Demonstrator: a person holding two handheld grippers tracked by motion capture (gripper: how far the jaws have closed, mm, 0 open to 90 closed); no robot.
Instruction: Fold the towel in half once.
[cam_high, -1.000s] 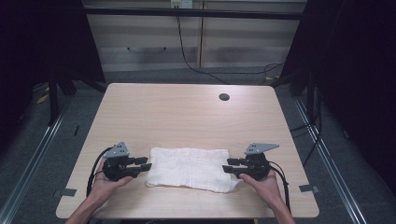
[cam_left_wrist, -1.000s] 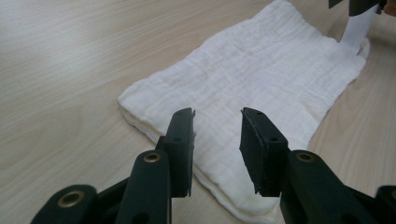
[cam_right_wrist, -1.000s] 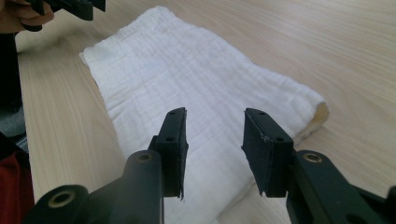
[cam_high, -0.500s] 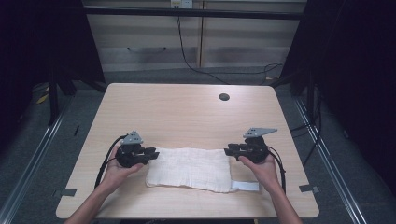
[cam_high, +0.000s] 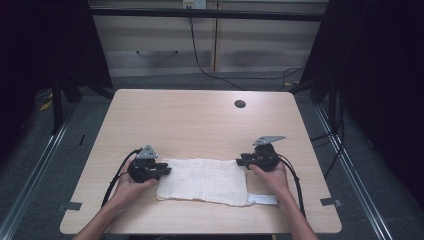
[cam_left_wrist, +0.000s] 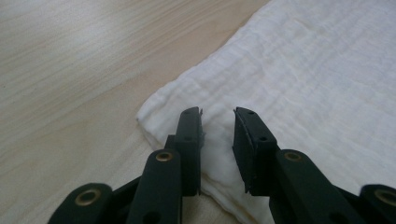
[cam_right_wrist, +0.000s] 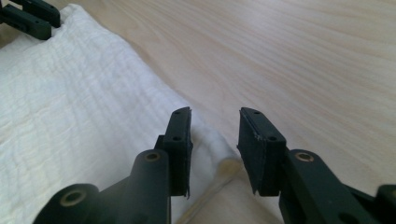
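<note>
A white folded cloth (cam_high: 202, 180) lies flat near the front edge of the wooden table (cam_high: 200, 120). My left gripper (cam_high: 167, 171) is at the cloth's far left corner. In the left gripper view its jaws (cam_left_wrist: 218, 114) stand apart over that corner (cam_left_wrist: 303, 70), with cloth in the gap. My right gripper (cam_high: 240, 161) is at the far right corner. Its jaws (cam_right_wrist: 215, 114) straddle the cloth's edge (cam_right_wrist: 70, 102), one over cloth and one over bare wood. Both pairs of jaws have just been closing, and a gap still shows in each. The left gripper (cam_right_wrist: 30, 16) appears far off in the right gripper view.
A dark round hole (cam_high: 240, 104) sits in the tabletop at the far right. A narrow white strip (cam_high: 262, 199) pokes out from the cloth's near right end under the right hand. Black cables trail from both grippers toward the table's front edge.
Both hands have moved away from the person, from the cloth's ends to its far corners. Both pairs of jaws have narrowed. The white strip at the near right has come into sight.
</note>
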